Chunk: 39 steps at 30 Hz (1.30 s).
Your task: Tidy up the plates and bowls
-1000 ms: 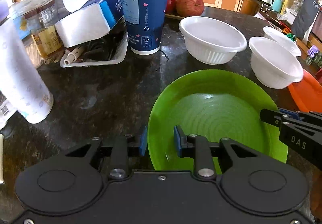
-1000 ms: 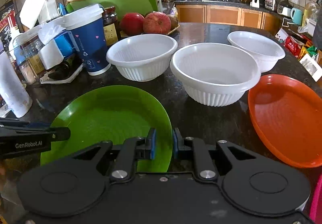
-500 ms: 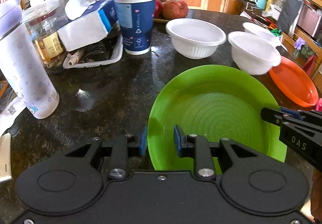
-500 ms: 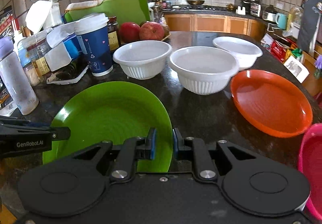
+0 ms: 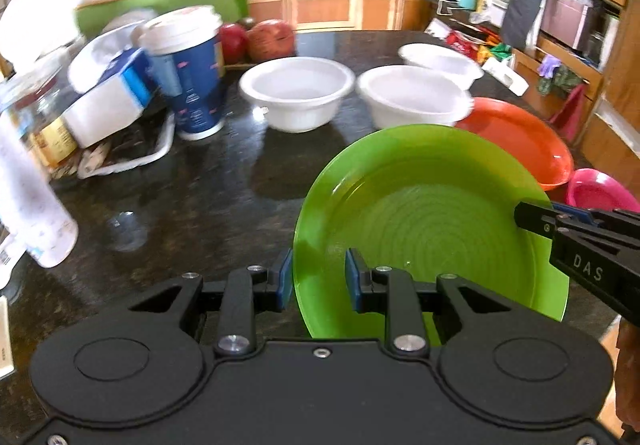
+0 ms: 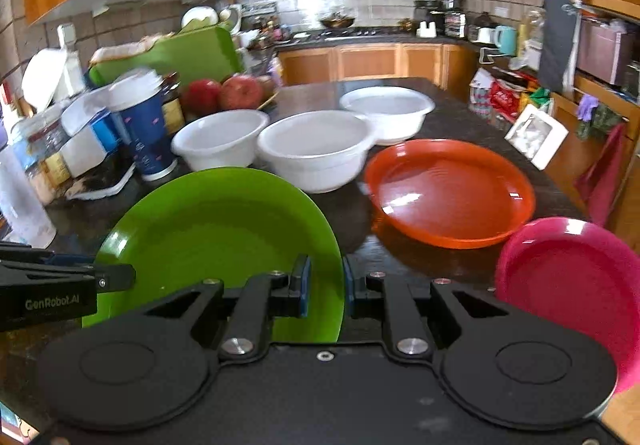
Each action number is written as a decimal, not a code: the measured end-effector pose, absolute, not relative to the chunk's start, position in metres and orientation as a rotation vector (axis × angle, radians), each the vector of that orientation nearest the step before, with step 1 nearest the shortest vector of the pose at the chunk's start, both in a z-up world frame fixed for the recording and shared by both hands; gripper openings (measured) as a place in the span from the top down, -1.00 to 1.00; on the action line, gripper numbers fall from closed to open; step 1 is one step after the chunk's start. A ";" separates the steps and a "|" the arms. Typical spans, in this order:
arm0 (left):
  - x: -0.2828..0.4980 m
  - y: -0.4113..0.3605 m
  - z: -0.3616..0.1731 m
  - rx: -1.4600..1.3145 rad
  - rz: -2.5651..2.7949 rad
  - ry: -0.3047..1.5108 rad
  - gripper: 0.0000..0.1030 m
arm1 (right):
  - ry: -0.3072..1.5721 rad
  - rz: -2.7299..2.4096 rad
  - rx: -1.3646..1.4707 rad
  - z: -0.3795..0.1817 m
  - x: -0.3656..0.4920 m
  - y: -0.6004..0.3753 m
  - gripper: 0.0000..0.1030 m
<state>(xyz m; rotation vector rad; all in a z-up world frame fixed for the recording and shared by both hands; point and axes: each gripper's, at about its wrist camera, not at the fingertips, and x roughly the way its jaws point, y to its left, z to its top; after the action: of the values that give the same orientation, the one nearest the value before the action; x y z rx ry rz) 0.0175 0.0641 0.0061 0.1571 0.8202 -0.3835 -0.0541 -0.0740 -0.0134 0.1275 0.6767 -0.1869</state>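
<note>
green plate [image 5: 432, 221] grasped on both edges by the two tools, above the dark tabletop [image 5: 192, 201].

left tool [image 5: 318, 279] clamps the plate's left rim, right tool [image 6: 324, 285] its right rim. beyond stand three white bowls [image 6: 316, 149], an orange plate [image 6: 452, 193] and a pink plate [image 6: 568, 277] to the right. a blue paper cup [image 5: 192, 77], tissue pack [image 5: 108, 105] and apples [image 6: 240, 91] crowd the left.

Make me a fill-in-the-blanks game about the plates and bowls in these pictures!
1. Both grippers hold the ____ plate by its rim.
2. The counter has ____ white bowls on it.
3. The orange plate lies between the white bowls and the ____ plate.
4. The blue paper cup has a ____ lid.

Missing words: green; three; pink; white
</note>
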 end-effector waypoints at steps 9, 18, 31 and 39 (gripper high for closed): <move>-0.002 -0.004 0.016 0.192 -0.463 0.796 0.32 | 0.635 -0.279 0.142 0.003 -0.096 -0.139 0.63; -0.013 -0.080 0.011 0.184 -0.515 0.825 0.32 | 0.639 -0.349 0.131 0.010 -0.130 -0.227 0.61; -0.023 -0.152 -0.007 0.190 -0.482 0.873 0.32 | 0.675 -0.338 0.138 -0.003 -0.137 -0.316 0.61; -0.025 -0.170 -0.018 0.190 -0.412 0.910 0.32 | 0.713 -0.273 0.149 -0.016 -0.121 -0.337 0.61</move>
<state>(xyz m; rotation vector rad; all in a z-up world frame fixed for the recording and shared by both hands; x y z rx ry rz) -0.0247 -0.1698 -0.0182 0.1899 0.9104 -0.4121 -0.1210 -0.3366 -0.0156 0.1491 0.7126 -0.2733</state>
